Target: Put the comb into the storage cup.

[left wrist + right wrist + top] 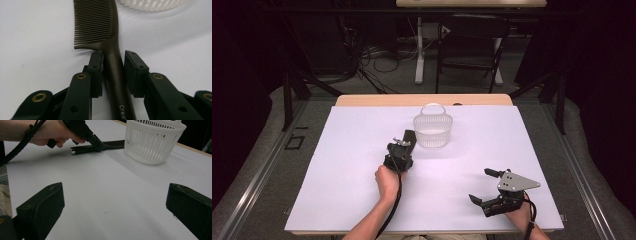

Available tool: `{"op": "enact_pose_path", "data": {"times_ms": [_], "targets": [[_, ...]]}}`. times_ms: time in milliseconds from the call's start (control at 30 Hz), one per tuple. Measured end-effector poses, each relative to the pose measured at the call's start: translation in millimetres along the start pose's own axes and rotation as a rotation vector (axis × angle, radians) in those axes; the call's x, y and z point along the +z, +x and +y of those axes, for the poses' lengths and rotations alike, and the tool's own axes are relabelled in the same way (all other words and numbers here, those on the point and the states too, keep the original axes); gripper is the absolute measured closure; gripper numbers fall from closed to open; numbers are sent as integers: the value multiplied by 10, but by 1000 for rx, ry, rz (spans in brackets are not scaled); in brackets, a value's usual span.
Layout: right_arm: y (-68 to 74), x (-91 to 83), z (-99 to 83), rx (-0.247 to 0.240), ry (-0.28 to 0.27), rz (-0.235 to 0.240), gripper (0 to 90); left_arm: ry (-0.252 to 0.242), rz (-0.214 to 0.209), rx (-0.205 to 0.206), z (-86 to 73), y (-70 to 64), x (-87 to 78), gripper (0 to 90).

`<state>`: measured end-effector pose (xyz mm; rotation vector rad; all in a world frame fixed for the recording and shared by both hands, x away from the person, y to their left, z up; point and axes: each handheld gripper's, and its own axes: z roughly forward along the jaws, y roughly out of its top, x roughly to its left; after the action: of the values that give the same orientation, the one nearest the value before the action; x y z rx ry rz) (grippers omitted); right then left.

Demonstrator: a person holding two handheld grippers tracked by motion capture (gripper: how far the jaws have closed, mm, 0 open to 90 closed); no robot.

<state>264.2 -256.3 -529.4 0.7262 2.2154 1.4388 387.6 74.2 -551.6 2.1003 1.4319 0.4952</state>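
A dark comb (pixel 100 22) lies flat on the white table cover (pixel 352 165), its teeth end close to a white slatted basket (pixel 432 131). My left gripper (pixel 113 56) is low over the comb, open, with one jaw on each side of the handle and only slim gaps left. From the right gripper view, the left gripper (pixel 96 143) is down on the comb (pixel 110 145) beside the basket (pixel 152 142). Near the table's front right, my right gripper (pixel 479 185) is wide open and holds nothing.
The basket (pixel 150 3) looks empty and stands at the middle back of the table. A wooden table edge (pixel 422 100) runs behind it, with a chair (pixel 472 45) and cables on the floor beyond.
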Motion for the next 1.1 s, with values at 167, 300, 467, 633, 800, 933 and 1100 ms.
{"op": "enact_pose_path", "data": {"times_ms": [167,300,467,633,800,933,1100], "targets": [[0,-9,0,0,-7,6,16,-2,-4,-11,-3,10,-3,723],[-4,-14,-3,6,-6,4,18,-15,-24,-35,-7,69,-11,725],[-10,-17,-5,7,-8,1,18,-61,-49,-78,-12,191,-70,725],[-11,-15,-5,5,-9,3,18,-104,-77,-85,-6,253,-141,725],[-16,-18,-8,9,-5,-1,18,-145,-108,-90,-16,297,-214,725],[-15,-14,-9,7,0,-3,18,-170,-130,-86,-47,328,-261,724],[-22,-9,-14,9,1,-2,18,-192,-156,-86,-98,379,-279,725]]}}
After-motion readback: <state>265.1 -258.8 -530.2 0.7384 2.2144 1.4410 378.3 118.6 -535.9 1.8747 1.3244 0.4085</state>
